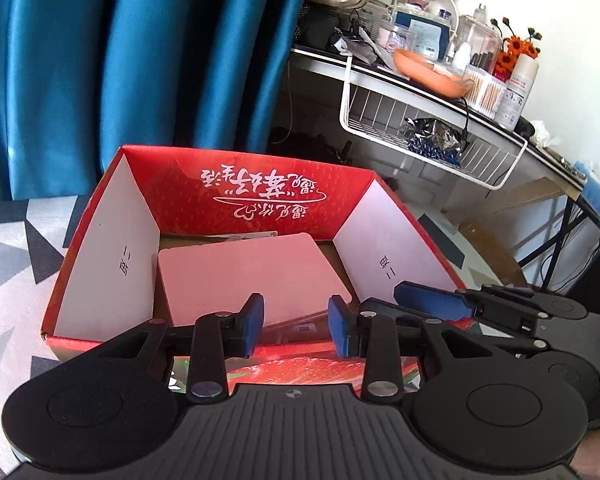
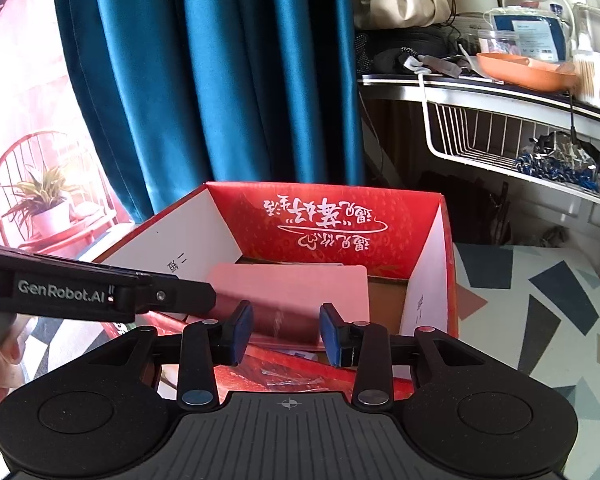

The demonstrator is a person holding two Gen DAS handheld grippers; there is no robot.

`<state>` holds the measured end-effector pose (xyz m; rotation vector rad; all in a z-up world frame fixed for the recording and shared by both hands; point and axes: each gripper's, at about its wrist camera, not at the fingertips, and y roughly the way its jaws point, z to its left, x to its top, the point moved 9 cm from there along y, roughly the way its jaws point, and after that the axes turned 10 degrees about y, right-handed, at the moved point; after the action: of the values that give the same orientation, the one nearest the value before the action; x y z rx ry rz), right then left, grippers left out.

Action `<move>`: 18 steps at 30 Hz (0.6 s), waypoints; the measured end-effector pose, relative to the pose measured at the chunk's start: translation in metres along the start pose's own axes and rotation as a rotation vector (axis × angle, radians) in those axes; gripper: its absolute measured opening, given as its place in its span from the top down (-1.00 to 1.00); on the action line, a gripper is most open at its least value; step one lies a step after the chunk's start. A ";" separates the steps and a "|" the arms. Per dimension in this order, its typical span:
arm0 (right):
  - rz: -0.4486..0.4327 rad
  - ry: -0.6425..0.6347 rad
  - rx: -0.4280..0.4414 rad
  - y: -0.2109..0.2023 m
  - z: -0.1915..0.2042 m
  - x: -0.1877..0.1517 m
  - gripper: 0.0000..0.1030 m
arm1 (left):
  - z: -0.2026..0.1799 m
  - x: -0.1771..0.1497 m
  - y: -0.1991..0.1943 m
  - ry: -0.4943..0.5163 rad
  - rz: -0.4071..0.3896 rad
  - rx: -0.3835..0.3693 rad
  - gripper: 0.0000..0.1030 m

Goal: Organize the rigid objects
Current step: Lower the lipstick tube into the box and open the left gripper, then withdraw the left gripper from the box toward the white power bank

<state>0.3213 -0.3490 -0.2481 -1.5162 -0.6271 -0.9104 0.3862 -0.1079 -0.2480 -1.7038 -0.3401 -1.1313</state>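
Left claw (image 1: 296, 326): nearly closed, nothing between the blue pads, hovering at the box's near wall.
Right claw (image 2: 286, 334): same narrow gap, empty too.
Red carton (image 1: 236, 184): open-topped on the patterned worktop (image 1: 8, 264), straight ahead at 12 o'clock.
White card (image 1: 252, 276): lying flat inside the carton.

Box (image 1: 100, 264): on the counter (image 1: 8, 248), before the curtain (image 1: 140, 52).
Card (image 1: 244, 276): flat in the box.
Basket (image 1: 420, 124): right, behind.

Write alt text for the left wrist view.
The left tool, shut and holding nothing, points into an open red cardboard box holding a flat white card; the right tool enters from the right.
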 end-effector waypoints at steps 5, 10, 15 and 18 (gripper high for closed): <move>-0.012 0.020 -0.008 -0.004 0.000 -0.001 0.31 | 0.002 -0.001 -0.009 0.046 -0.011 0.042 0.21; -0.057 -0.012 -0.016 -0.020 0.006 -0.003 -0.03 | 0.006 -0.002 -0.027 0.081 -0.023 0.099 -0.18; -0.101 -0.026 -0.042 -0.037 0.013 -0.010 -0.48 | 0.007 -0.007 -0.045 0.114 -0.017 0.147 -0.74; -0.133 0.002 -0.039 -0.051 0.014 -0.015 -0.82 | 0.007 -0.011 -0.053 0.131 -0.005 0.173 -0.92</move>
<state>0.2745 -0.3253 -0.2323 -1.5224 -0.7190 -1.0302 0.3482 -0.0751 -0.2255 -1.4711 -0.3502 -1.1762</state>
